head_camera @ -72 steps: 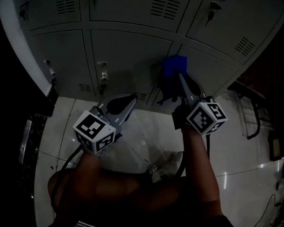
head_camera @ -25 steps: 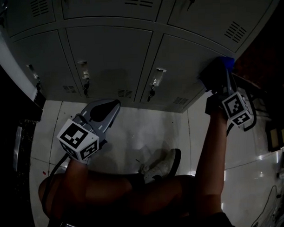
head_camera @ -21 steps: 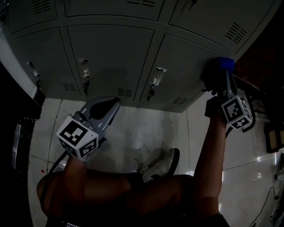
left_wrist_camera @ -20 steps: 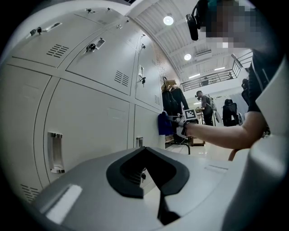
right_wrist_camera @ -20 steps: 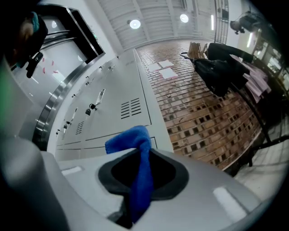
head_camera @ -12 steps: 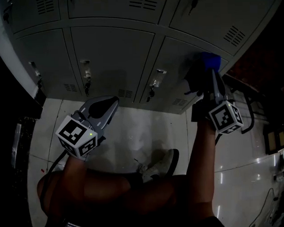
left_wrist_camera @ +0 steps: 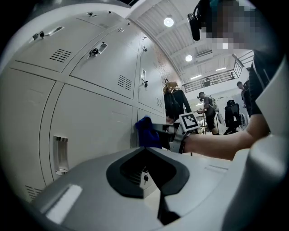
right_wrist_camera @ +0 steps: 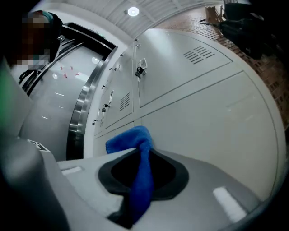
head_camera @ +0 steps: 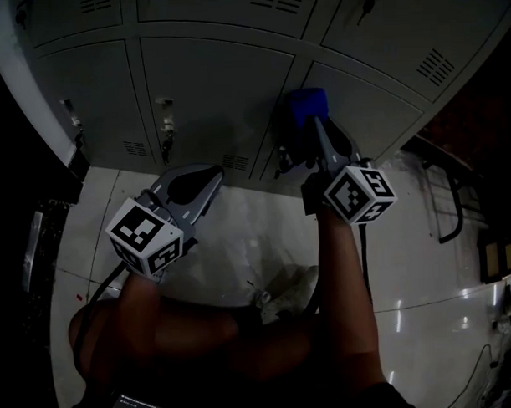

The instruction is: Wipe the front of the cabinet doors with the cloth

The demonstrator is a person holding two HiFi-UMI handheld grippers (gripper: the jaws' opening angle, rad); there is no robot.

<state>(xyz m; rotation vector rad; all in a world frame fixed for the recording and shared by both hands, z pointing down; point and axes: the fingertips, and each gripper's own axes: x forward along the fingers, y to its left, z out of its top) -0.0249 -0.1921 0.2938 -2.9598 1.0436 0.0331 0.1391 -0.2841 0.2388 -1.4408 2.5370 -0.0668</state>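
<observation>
**A:** So, starting at the left: what is the left gripper doing?

**B:** Nothing for the task. It hangs low over the floor, facing the left door and the middle door, and apart from both. Its own view shows the jaws together with nothing between them.

**A:** And the cloth?

**B:** Farther right. The right gripper has its jaws closed on it. A blue bunch sticks out past the tips and a strip trails back through the jaws. The bunch sits on the cabinet front at about the seam between the middle door and the right door, low on that row. In the left gripper view it looks pressed to the metal, though I cannot be sure of contact.

**A:** Which way is there room to wipe?

**B:** I'd judge the right arm does all of it, since the left is farther off and empty. The door faces run flat to both sides of the cloth.
- **Leftward:** the key latch and the vent slots of the middle door interrupt the lower part.
- **Rightward:** the panel is plain up to its own vent, and then the cabinet ends at a dark edge.
- **Snag risk:** a second latch just below the cloth, partly hidden by the gripper, could catch it.
</observation>
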